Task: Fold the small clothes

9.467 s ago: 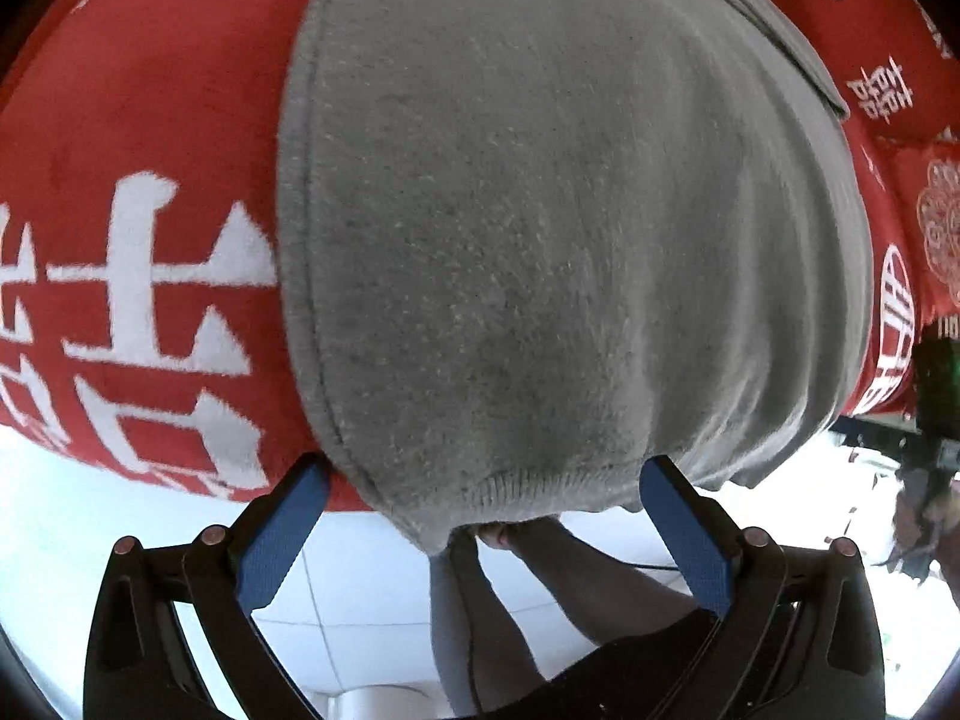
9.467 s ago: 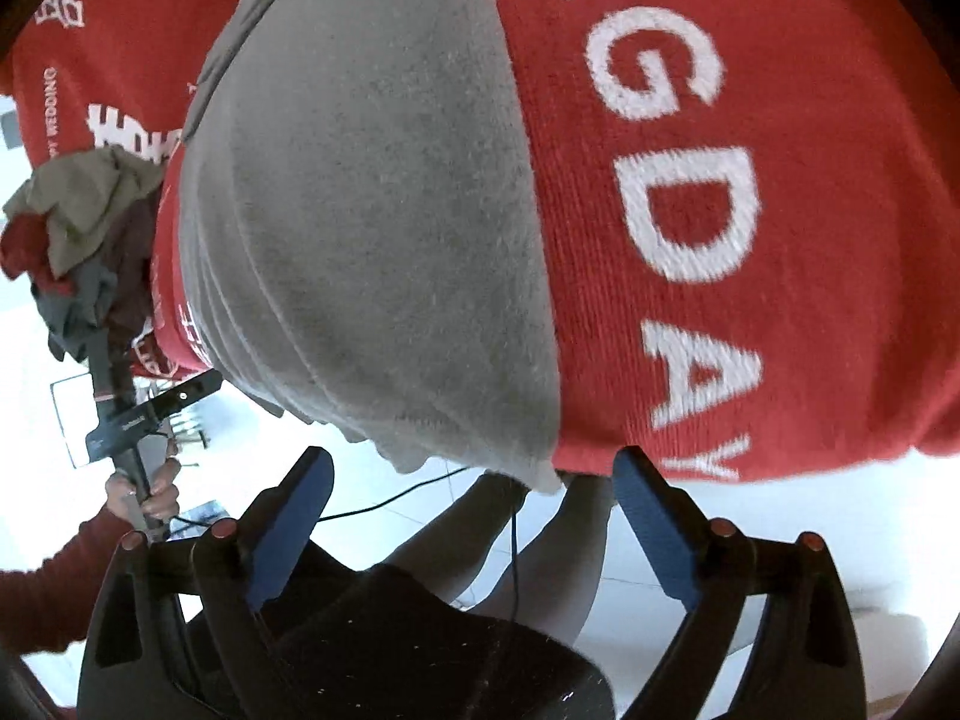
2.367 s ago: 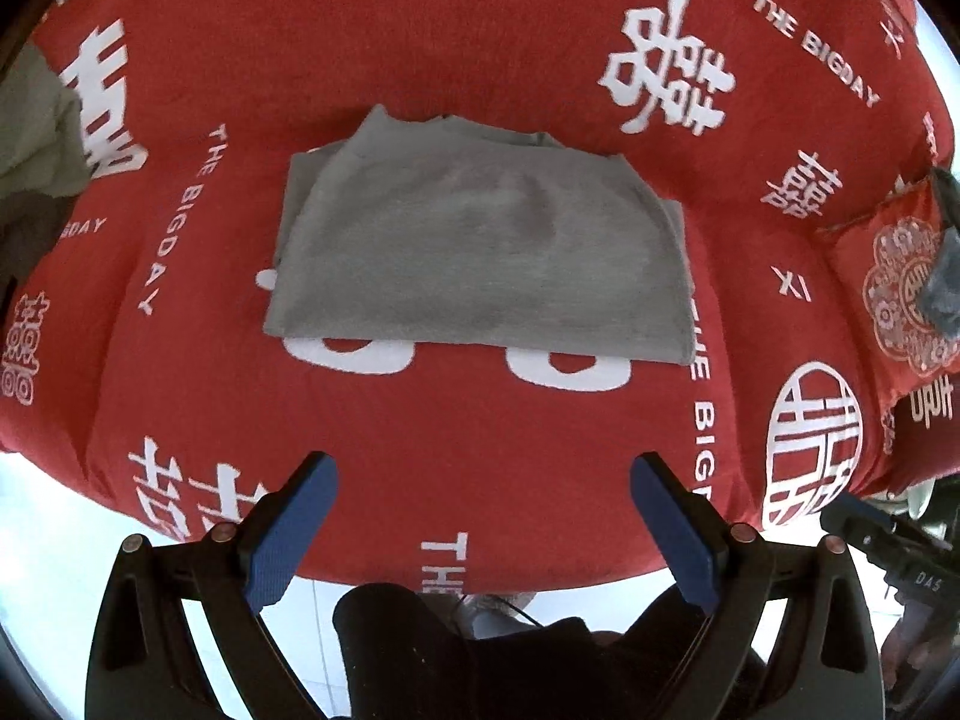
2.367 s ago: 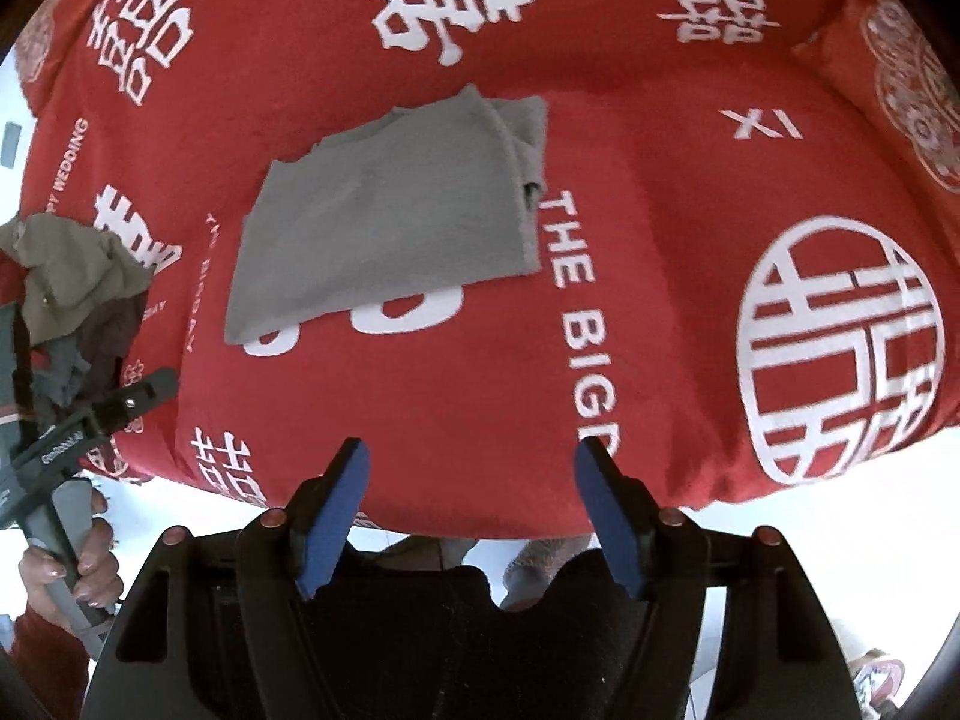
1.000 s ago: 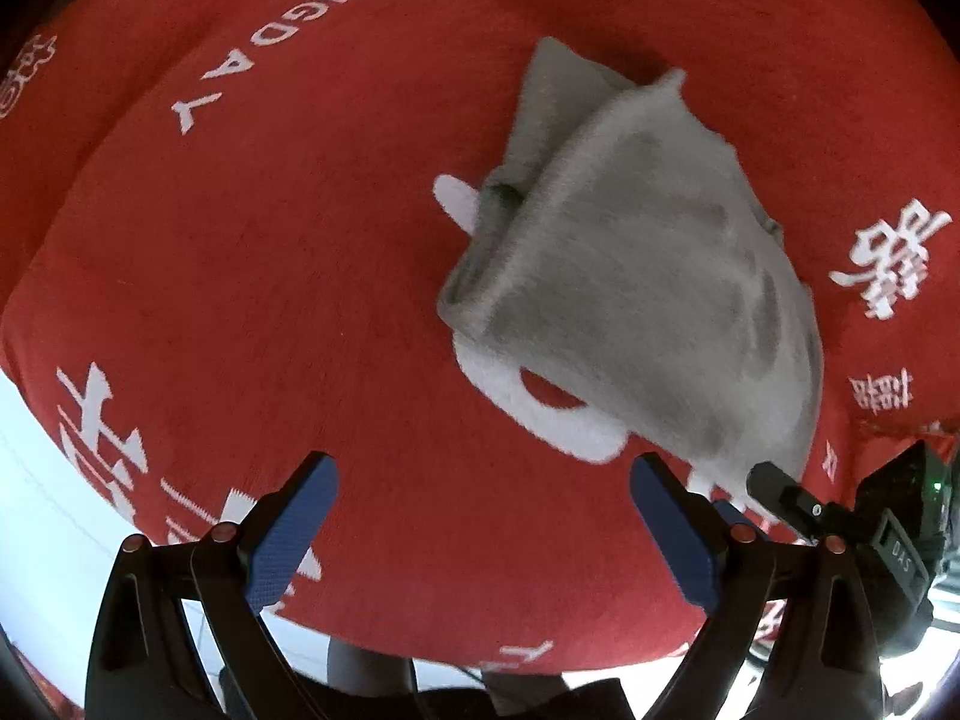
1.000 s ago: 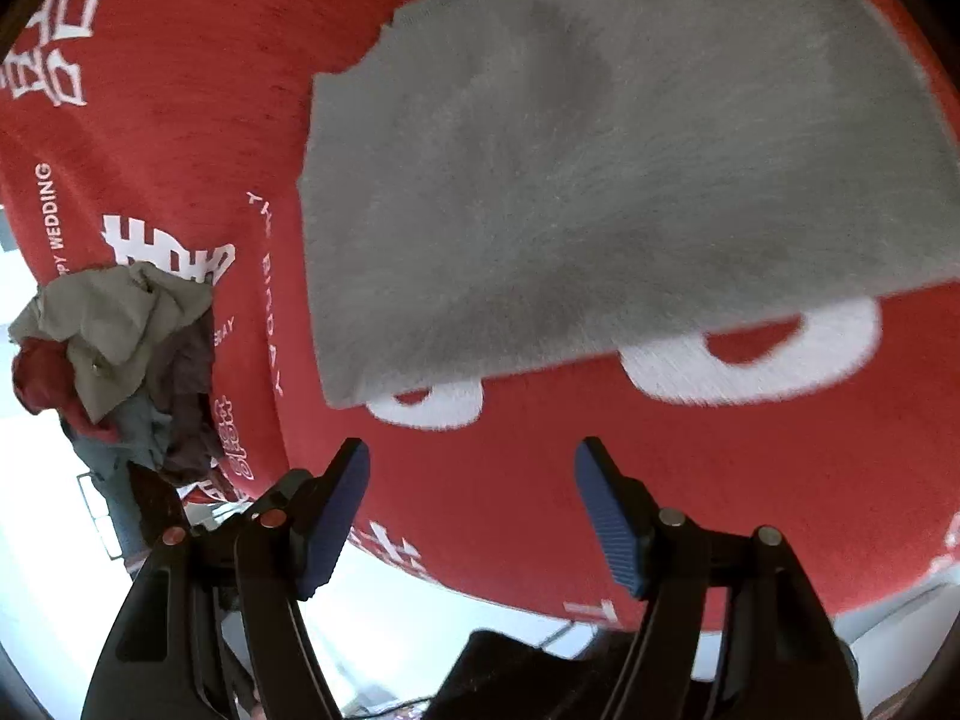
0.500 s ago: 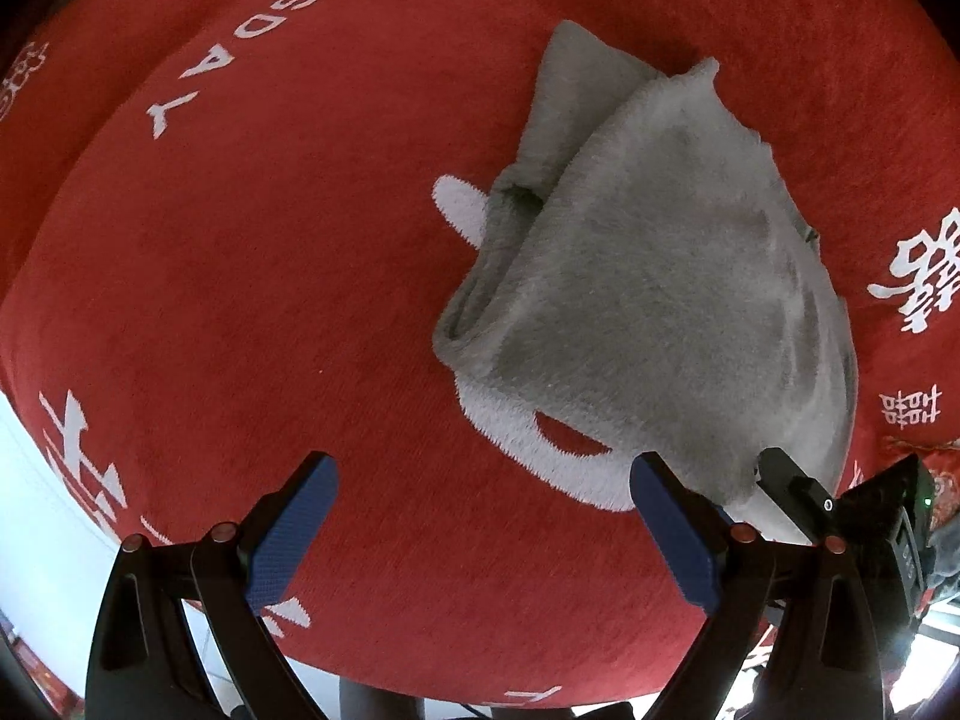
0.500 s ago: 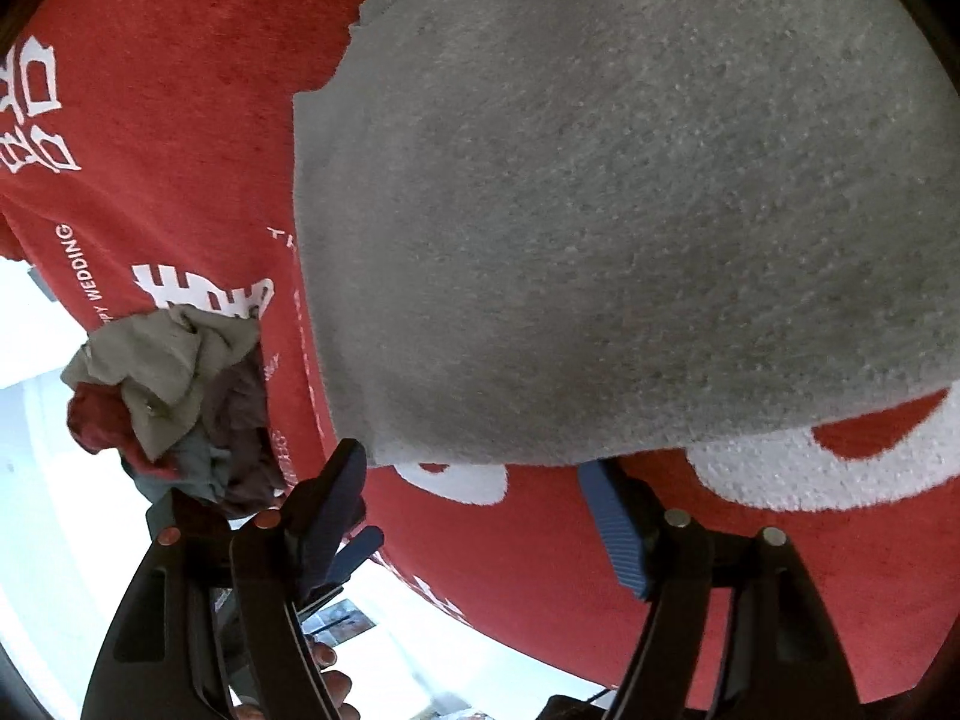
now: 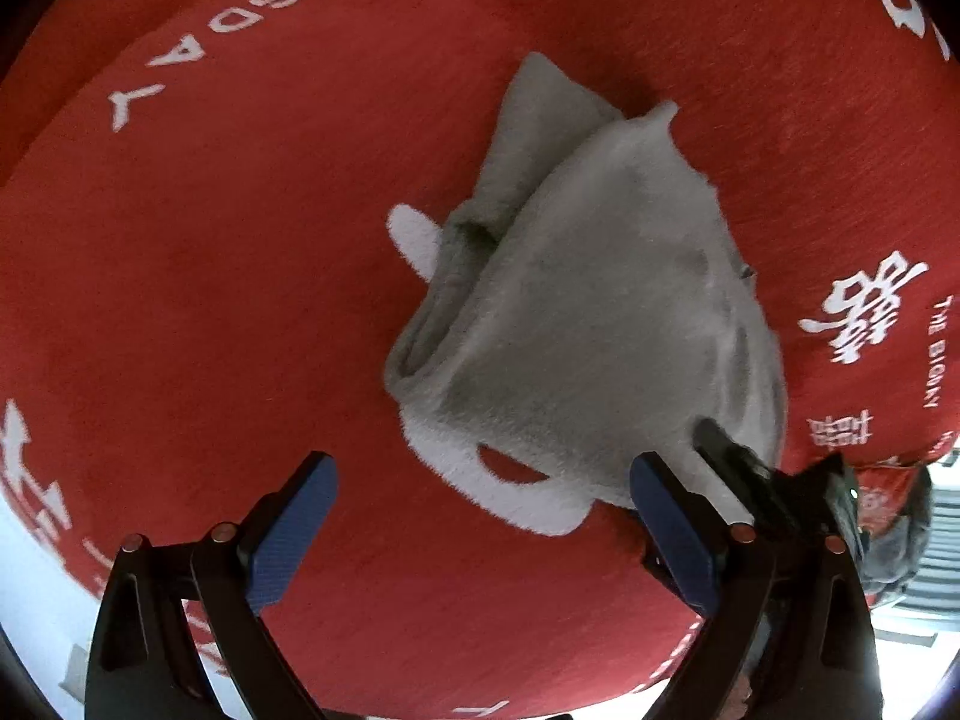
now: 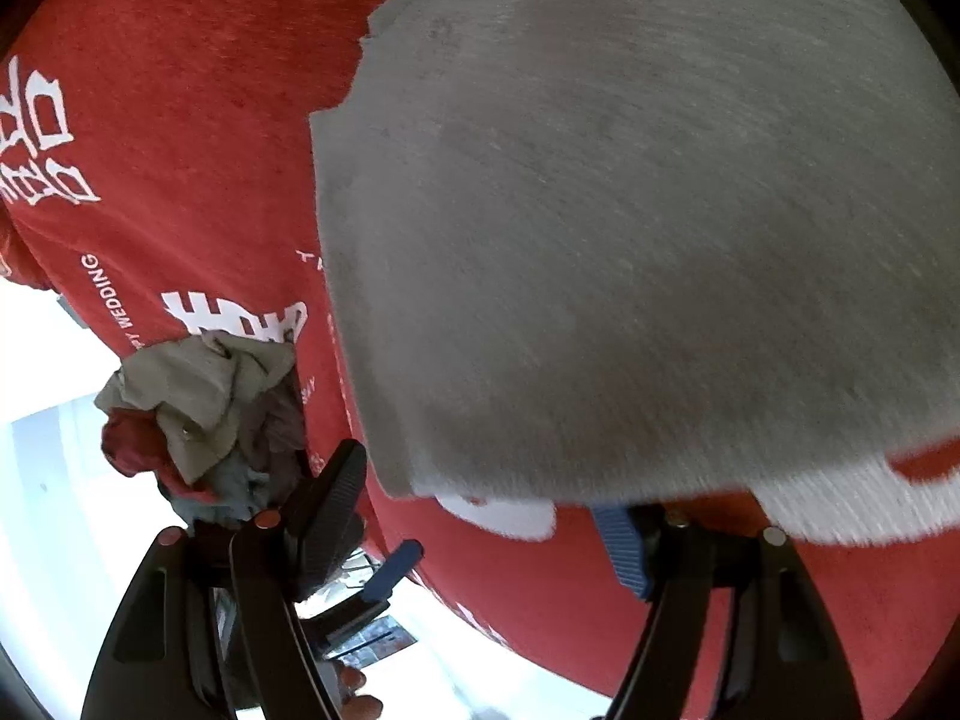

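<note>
A folded grey garment (image 9: 600, 324) lies on the red cover (image 9: 240, 240) with white lettering. My left gripper (image 9: 480, 516) is open and empty, just short of the garment's near left corner. In the right wrist view the garment (image 10: 630, 228) fills most of the frame. My right gripper (image 10: 486, 510) is open at the garment's near edge, with one blue pad (image 10: 624, 546) tucked under that edge. The right gripper also shows in the left wrist view (image 9: 750, 480), touching the garment's right corner.
A heap of unfolded clothes (image 10: 204, 420) in olive, red and dark colours sits at the left edge of the red cover. The cover's front edge drops to a white floor (image 10: 60, 480). A red patterned cushion (image 9: 888, 492) lies at the right.
Both grippers have come closer to the garment. My right gripper's pad has slid under the garment's near edge. The garment itself lies as before.
</note>
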Motion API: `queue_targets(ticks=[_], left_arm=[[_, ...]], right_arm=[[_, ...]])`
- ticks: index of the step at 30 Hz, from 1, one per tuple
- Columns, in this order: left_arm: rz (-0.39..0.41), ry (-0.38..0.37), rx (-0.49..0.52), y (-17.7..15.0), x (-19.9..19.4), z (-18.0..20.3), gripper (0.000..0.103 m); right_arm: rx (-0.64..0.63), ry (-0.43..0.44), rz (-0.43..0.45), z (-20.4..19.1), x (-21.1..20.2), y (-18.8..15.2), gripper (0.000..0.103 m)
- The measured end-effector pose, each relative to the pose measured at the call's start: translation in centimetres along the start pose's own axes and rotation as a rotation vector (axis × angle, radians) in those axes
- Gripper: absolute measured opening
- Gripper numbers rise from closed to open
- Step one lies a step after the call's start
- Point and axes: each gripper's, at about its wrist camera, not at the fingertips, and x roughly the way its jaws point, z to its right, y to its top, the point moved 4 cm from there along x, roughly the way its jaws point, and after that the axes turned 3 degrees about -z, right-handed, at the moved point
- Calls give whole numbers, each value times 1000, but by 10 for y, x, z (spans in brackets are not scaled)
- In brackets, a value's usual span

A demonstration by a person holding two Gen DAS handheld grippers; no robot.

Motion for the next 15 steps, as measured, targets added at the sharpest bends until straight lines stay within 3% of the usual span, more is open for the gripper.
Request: queue_targets(ticks=[1, 2, 3, 7, 10, 12, 15], left_arm=[[-4, -16, -5, 1, 3, 2, 98], [-9, -38, -12, 2, 5, 3, 98], [-13, -74, -24, 2, 7, 5, 98], [-15, -201, -82, 6, 18, 23, 98], [7, -245, -109, 15, 28, 38, 98], [36, -234, -122, 25, 35, 46, 98], [75, -146, -134, 41, 44, 51, 98]], right_arm=[[7, 0, -8, -1, 3, 3, 51], [12, -11, -19, -1, 6, 7, 16], [11, 4, -10, -4, 6, 10, 9], [-35, 105, -10, -21, -8, 14, 9], [-84, 133, -36, -33, -22, 12, 9], [-102, 127, -52, -36, -23, 13, 9], [-116, 106, -85, -33, -19, 12, 9]])
